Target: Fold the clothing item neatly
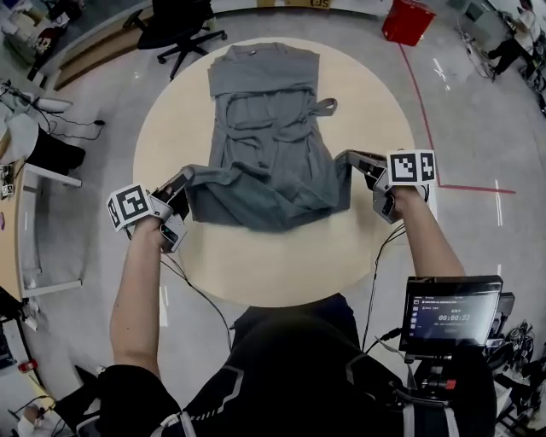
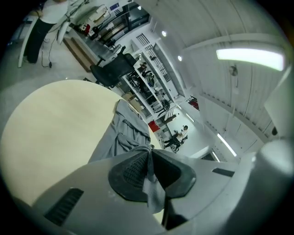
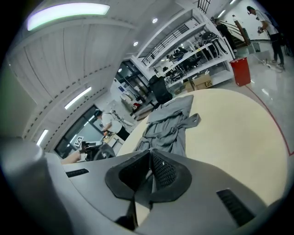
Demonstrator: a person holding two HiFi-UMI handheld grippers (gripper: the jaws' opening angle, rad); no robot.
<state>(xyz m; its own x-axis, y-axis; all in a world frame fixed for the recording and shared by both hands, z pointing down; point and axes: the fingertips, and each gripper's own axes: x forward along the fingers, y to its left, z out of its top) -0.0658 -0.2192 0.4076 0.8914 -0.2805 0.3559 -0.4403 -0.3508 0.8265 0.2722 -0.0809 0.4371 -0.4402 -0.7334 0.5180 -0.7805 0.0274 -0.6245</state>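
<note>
Over the round table (image 1: 375, 256), both grippers have the grey garment by its near corners.
Left gripper (image 1: 188, 177) is clamped tight, a strip of grey cloth squeezed between its ribbed pads, and the right gripper (image 1: 350, 157) matches it, jaws pressed together on the opposite corner. The grey garment (image 1: 264, 141) lies lengthwise down the middle of the tabletop, far end flat and near a black office chair (image 1: 182, 27), near edge stretched between the two grippers and bunched where it doubles over. It may be a dress or a long top; the crumpled cloth makes that hard to call. A loose tie (image 1: 323, 107) pokes out on its right side. A red bin (image 1: 407, 20) stands on the floor beyond the table.
</note>
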